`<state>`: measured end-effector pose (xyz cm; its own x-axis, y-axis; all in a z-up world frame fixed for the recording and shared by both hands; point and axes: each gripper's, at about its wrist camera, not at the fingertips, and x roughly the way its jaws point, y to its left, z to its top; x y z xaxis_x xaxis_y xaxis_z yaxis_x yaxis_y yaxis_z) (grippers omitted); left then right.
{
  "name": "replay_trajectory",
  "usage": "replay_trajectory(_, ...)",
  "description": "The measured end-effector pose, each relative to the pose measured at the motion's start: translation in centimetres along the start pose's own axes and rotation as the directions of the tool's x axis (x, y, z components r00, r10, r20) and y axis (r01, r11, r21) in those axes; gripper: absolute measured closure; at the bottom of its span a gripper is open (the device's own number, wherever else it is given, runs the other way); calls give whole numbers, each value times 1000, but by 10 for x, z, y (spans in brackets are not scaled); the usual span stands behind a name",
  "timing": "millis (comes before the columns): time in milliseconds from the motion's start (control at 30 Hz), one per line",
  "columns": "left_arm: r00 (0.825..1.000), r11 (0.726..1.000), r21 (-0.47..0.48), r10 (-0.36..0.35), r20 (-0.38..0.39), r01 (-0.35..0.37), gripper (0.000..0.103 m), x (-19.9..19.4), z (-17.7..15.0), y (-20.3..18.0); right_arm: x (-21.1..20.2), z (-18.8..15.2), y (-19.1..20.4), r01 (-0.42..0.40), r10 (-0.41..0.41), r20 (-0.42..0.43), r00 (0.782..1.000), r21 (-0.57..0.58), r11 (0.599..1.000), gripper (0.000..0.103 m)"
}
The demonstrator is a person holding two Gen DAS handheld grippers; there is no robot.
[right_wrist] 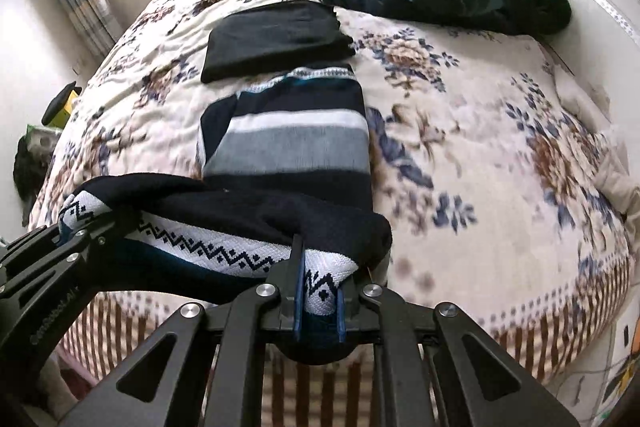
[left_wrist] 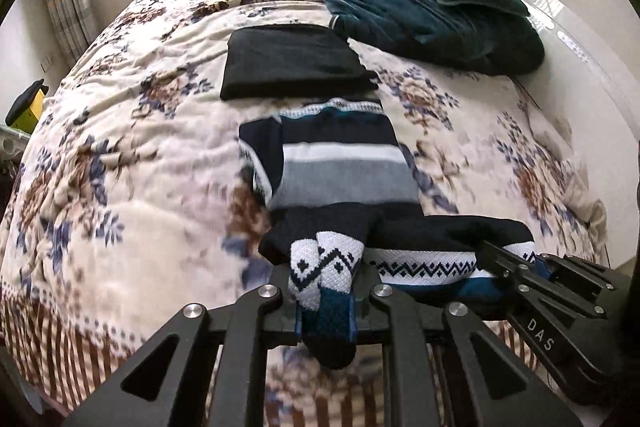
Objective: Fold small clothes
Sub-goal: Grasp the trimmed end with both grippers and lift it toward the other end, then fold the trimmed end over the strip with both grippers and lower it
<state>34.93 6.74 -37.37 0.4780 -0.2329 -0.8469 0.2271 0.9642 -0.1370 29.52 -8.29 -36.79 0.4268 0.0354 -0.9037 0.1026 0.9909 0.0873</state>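
Striped sweater [left_wrist: 340, 163] mid-fold on floral bedspread [left_wrist: 120, 147]: patterned hem pinched by left gripper [left_wrist: 325, 301] and right gripper [right_wrist: 320, 301], raised off the bed toward the collar. Black garment [left_wrist: 292, 63] beyond, apparently folded. Remaining, by judgement: lay hem over, release, tidy.

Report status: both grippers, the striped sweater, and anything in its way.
Left gripper and right gripper both shut on sweater hem. Hem lifted, far end on bed. Black folded garment lies just beyond it.
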Motion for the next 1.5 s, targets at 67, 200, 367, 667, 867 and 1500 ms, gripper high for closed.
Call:
replay_trajectory(67,1000,1000,0,5,8,-5,91,9,15,0,12,24,-2,-5,5,10,1000,2,1000,91)
replay_trajectory(200,1000,1000,-13,14,14,-14,91,31,47,2,35,64,-6,-17,17,12,1000,8,1000,91)
replay_trajectory(367,1000,997,-81,8,0,-8,91,64,93,17,70,124,-6,-41,41,16,999,-7,999,91)
replay_trajectory(667,992,984,-180,-14,-129,-10,91,187,148,63,181,213,6,-41,39,-60,997,-33,999,91)
replay_trajectory(867,958,940,-335,-157,-239,71,84,256,164,102,270,250,-3,-61,66,-177,982,31,998,91)
replay_trajectory(1500,919,765,-581,-387,-70,278,40,216,187,169,268,253,-76,-264,326,-202,924,280,923,43)
